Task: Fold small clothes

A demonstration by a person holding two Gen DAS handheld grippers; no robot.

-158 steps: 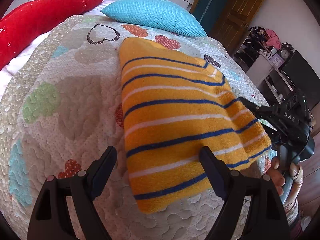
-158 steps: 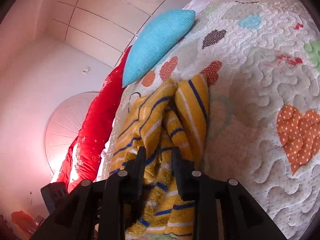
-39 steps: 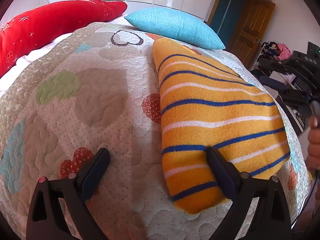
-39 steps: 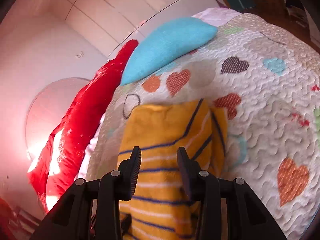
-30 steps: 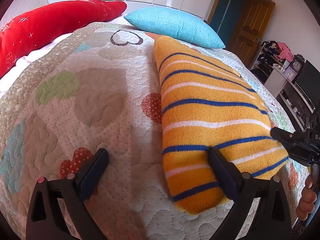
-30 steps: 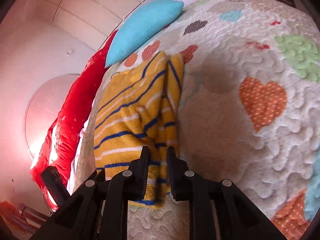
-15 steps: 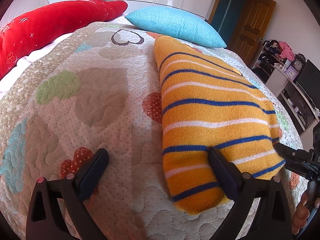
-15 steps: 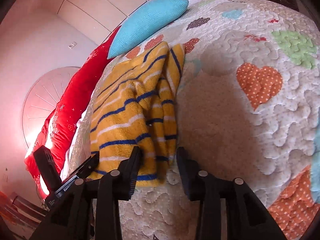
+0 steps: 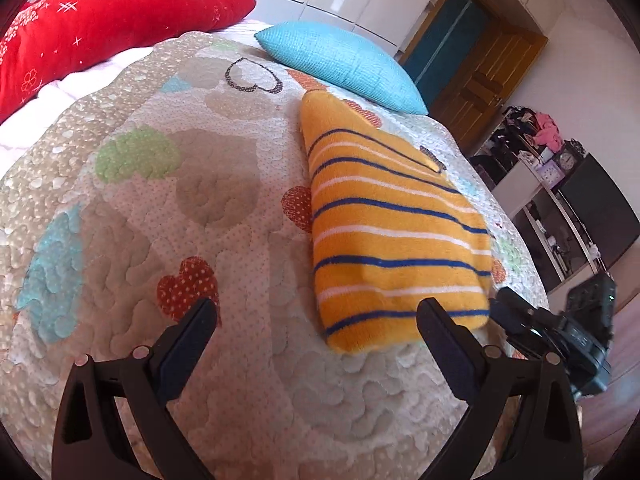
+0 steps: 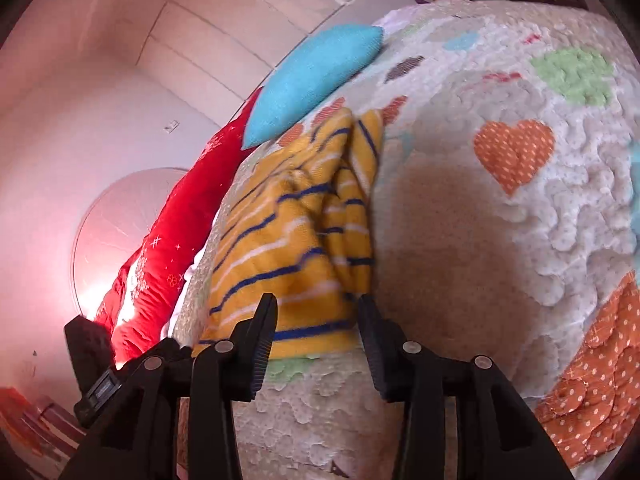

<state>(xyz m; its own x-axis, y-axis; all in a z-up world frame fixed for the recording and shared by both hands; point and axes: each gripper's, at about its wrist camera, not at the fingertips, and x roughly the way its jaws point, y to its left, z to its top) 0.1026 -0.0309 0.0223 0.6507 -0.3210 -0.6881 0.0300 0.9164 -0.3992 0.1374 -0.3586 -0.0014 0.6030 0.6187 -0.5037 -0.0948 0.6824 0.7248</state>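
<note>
Fuzzy knit garment (image 9: 392,240), bumpy quilted bedspread (image 9: 192,216).

Setting: home bedroom. Bed with heart-patterned quilt (image 9: 224,216) ahead of the tool; red pillow (image 9: 100,28) and blue pillow (image 9: 340,64) at far end. Wooden door (image 9: 484,80) and cluttered shelves (image 9: 536,148) far right.

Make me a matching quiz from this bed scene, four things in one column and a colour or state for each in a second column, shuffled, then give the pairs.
Column one:
1. bolster pillow
2. small cushion
3. folded garment
4. left gripper

Column two:
A. yellow with blue and white stripes
B. open, holding nothing
C. red
D. turquoise

Pairs: 1-C, 2-D, 3-A, 4-B
</note>
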